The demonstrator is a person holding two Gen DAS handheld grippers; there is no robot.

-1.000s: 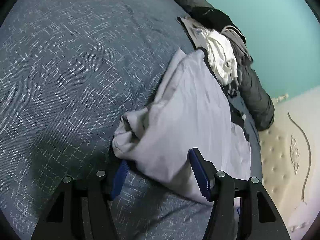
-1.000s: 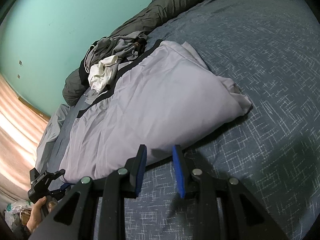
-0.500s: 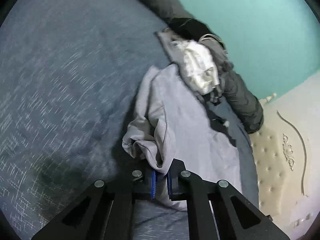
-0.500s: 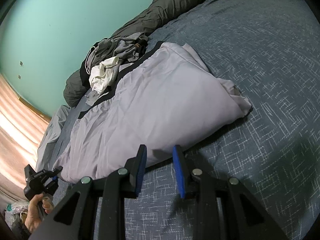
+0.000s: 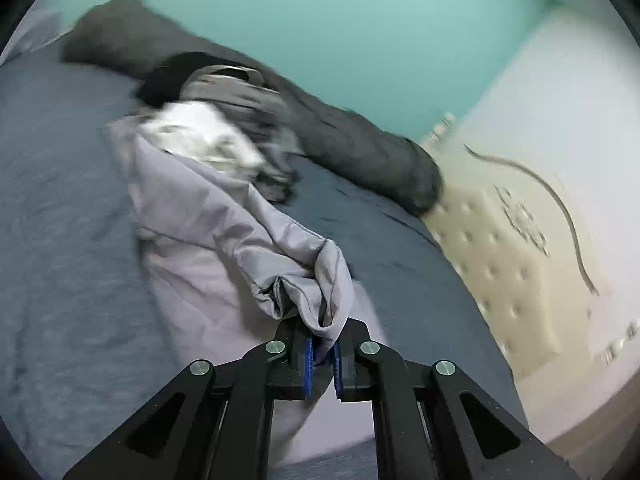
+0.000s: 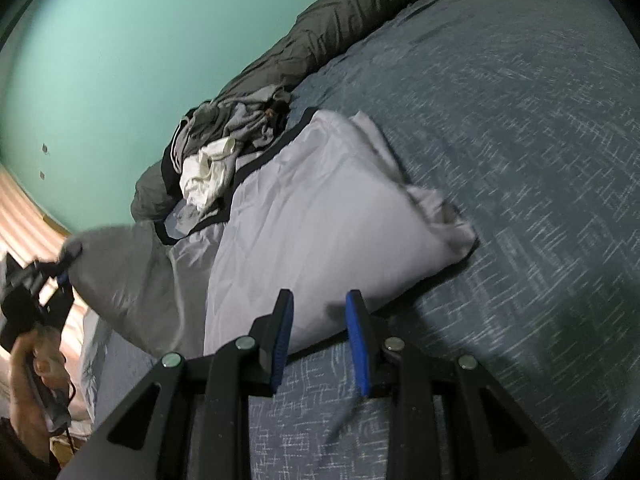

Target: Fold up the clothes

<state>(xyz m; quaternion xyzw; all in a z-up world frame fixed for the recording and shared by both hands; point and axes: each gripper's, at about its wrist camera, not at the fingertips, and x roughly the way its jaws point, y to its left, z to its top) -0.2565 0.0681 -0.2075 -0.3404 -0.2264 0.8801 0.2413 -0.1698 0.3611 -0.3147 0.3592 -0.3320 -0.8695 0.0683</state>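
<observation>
In the left wrist view, a pale lilac-grey garment [image 5: 208, 216] runs from the upper left of the frame down to the bottom centre, where the left gripper [image 5: 321, 354] is clamped on its bunched corner, with a white cloth [image 5: 200, 136] and a dark grey bolster [image 5: 352, 140] beyond it on the blue patterned bedspread [image 5: 60, 240]. In the right wrist view, a hand [image 6: 38, 364] at the far left lifts that corner off the bed, the garment spreads across the middle of the frame, and at the bottom centre the right gripper [image 6: 320, 340] holds nothing, its blue pads [image 6: 360, 344] parted just over the cloth's near edge.
</observation>
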